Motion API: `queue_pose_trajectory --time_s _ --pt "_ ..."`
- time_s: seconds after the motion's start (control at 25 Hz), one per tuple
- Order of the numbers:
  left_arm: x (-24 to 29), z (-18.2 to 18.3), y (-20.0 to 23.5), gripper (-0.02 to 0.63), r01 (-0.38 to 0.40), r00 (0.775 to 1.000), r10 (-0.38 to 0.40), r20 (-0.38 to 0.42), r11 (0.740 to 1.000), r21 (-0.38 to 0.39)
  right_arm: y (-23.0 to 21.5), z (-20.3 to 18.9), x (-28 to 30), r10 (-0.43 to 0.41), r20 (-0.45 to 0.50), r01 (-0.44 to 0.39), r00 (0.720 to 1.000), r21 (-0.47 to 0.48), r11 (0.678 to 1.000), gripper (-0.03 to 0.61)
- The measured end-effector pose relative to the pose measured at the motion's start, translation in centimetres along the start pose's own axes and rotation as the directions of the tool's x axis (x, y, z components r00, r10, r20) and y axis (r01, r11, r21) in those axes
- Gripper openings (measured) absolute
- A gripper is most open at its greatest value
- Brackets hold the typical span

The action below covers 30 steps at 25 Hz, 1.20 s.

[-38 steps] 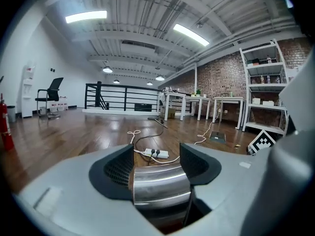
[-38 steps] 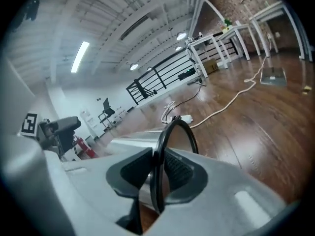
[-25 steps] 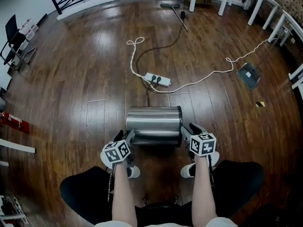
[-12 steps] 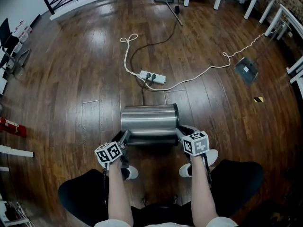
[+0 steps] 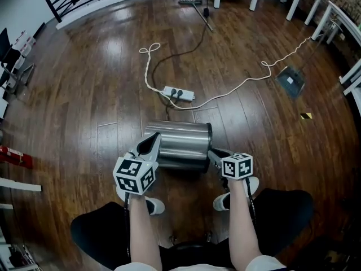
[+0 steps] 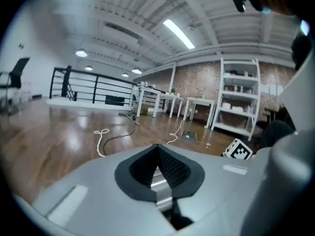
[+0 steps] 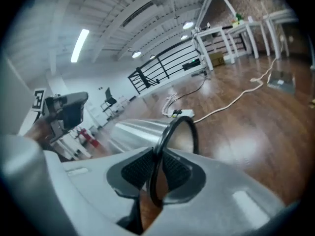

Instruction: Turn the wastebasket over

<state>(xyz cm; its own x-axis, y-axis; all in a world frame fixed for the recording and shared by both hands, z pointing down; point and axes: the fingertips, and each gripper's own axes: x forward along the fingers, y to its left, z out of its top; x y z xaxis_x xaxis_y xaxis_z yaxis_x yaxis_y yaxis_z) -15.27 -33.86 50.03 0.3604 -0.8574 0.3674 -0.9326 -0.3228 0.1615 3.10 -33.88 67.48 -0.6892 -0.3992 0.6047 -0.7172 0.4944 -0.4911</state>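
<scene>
The steel wastebasket (image 5: 183, 143) lies on its side on the wood floor, with its black-rimmed mouth to the right. My right gripper (image 5: 213, 153) is at that end. In the right gripper view its jaws (image 7: 158, 154) are closing, with the black rim (image 7: 167, 132) pinched between the pads, and the steel wall (image 7: 133, 132) runs off to the left. My left gripper (image 5: 153, 139) hangs raised over the basket's left end, hiding it. In the left gripper view the tips (image 6: 157, 149) meet, and only a sliver of steel shows in the slit behind them.
A white power strip (image 5: 179, 94) with a black cord and a long white cable (image 5: 248, 83) lies just beyond the basket. Farther off are a dustpan (image 5: 290, 81), a broom (image 5: 200, 7), white table legs and a black railing. The person's shoes (image 5: 151, 206) are close behind the grippers.
The left gripper has come up from the floor at the basket's left end and shut. The right gripper has stayed at the rim, and the basket lies as before.
</scene>
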Motion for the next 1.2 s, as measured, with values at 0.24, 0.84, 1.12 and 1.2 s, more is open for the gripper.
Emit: queue_pose_trajectory --time_s 0.24,0.84,1.12,1.2 --pt "-1.8 -7.6 6.6 0.015 -0.225 0.955 0.217 -0.203 0.974 -0.017 2.2 -1.4 1.3 -0.013 -0.035 0.012 0.999 -0.054 0.998 0.075" --pt "0.2 -11.1 0.2 0.107 0.150 0.975 -0.193 -0.110 0.938 -0.314 -4.7 -2.5 -4.0 -0.279 0.015 0.280 0.960 -0.071 0.957 0.063" --pt "7.3 -5.5 -16.9 0.101 0.352 0.922 -0.330 -0.202 0.932 0.083 -14.2 -9.7 -7.3 -0.461 -0.108 0.472 0.881 0.146 0.869 0.005" --pt "7.5 -6.6 -20.7 0.103 0.455 0.878 -0.420 -0.228 0.880 0.132 -15.3 -11.8 -7.6 -0.540 -0.153 0.557 0.828 0.109 0.823 -0.019"
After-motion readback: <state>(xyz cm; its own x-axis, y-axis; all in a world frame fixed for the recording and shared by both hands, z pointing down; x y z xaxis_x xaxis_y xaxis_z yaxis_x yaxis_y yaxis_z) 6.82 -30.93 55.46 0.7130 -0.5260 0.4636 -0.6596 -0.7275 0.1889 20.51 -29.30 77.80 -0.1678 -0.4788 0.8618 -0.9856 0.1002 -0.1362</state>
